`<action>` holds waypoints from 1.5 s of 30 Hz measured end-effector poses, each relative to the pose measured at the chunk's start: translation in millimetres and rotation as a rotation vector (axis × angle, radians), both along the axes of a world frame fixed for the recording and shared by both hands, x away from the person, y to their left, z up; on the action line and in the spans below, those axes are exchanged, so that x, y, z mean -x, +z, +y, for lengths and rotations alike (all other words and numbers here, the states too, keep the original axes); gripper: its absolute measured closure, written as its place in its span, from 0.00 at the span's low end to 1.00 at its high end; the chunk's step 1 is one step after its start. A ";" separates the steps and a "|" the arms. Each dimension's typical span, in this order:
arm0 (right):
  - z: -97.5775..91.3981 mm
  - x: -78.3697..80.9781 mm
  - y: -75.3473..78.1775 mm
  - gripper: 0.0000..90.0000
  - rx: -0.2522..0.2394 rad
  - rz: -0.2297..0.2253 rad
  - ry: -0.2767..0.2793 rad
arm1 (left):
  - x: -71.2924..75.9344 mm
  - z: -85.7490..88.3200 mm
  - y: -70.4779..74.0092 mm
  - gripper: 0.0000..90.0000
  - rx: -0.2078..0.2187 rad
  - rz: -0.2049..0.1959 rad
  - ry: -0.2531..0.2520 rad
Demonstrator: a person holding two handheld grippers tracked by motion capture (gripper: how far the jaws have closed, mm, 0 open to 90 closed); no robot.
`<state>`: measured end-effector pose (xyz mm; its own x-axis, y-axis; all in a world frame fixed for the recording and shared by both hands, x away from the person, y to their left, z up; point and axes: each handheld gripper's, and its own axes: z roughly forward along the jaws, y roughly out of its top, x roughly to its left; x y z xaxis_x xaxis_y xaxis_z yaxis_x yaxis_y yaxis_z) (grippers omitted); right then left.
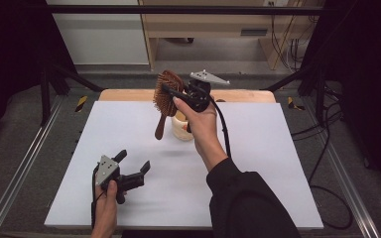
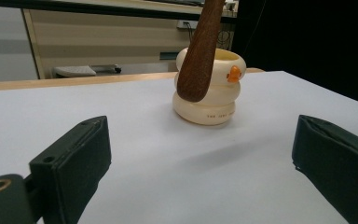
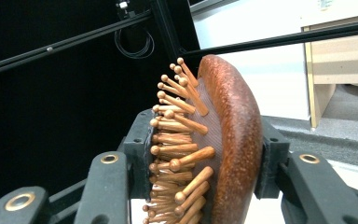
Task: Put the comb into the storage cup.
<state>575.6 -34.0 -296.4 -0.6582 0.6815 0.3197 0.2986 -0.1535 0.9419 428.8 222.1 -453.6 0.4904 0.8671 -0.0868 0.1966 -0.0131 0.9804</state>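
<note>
right gripper (image 1: 171, 95) clamping hairbrush (image 1: 166, 99) head | handle hanging beside holder (image 1: 182, 128) | you're centring it before lowering | left gripper (image 1: 131, 166) idling open

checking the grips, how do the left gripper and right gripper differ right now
The right gripper is shut on the wooden hairbrush's head and held raised above the table; the left gripper is open, holds nothing and sits low over the white table. Both have black jaws and are hand-held.
</note>
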 end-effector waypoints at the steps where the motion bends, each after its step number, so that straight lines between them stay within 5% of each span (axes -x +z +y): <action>1: -0.3 -0.4 0.2 0.57 0.000 -0.001 -0.001 | -0.1 0.0 -0.1 0.05 -0.001 0.001 0.001; 16: -4.8 -2.7 12.8 0.57 -0.015 -0.011 -0.017 | -1.8 -2.1 -1.9 0.05 -0.040 0.006 0.042; 45: -18.7 -10.7 22.9 0.57 -0.019 -0.029 -0.075 | -5.8 -4.1 -7.7 0.05 -0.053 0.056 0.028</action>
<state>586.3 -52.8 -273.6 -0.6143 0.7234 0.3151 0.2585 -0.1928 0.9466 434.6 218.1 -461.3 0.4617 0.8845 -0.0669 0.2526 -0.0588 0.9658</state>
